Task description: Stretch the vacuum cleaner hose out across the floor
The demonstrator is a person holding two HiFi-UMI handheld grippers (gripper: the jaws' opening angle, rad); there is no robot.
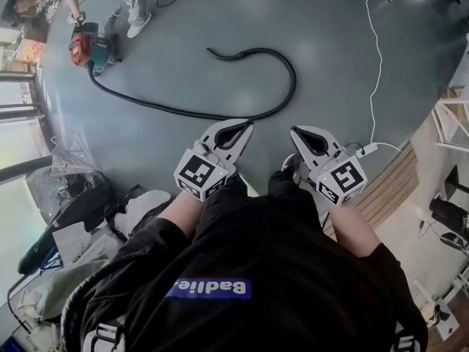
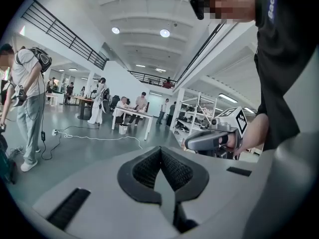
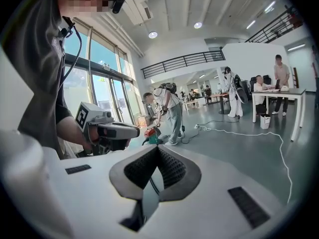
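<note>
Left tongs [image 1: 233, 133], right tongs [image 1: 308, 139] are idling shut, empty. Curled black hose [image 1: 292, 79] at 12 o'clock: probably light, floppy; grip free end.

- Bright, even light fills the hall from round white ceiling lamps [image 2: 165, 33] and tall glass windows [image 3: 102, 91].
- The smooth grey floor [image 1: 330, 20] carries a soft sheen; shadows are faint.
- Fisheye bending curves all edges, and the corners go black.

We stood on a smooth grey floor [image 1: 220, 13] in a tall white hall. Round ceiling lights [image 2: 165, 33] glowed, big windows [image 3: 102, 96] lined one side, and a railed balcony [image 3: 184, 59] overlooked a white table [image 2: 133, 113].
</note>
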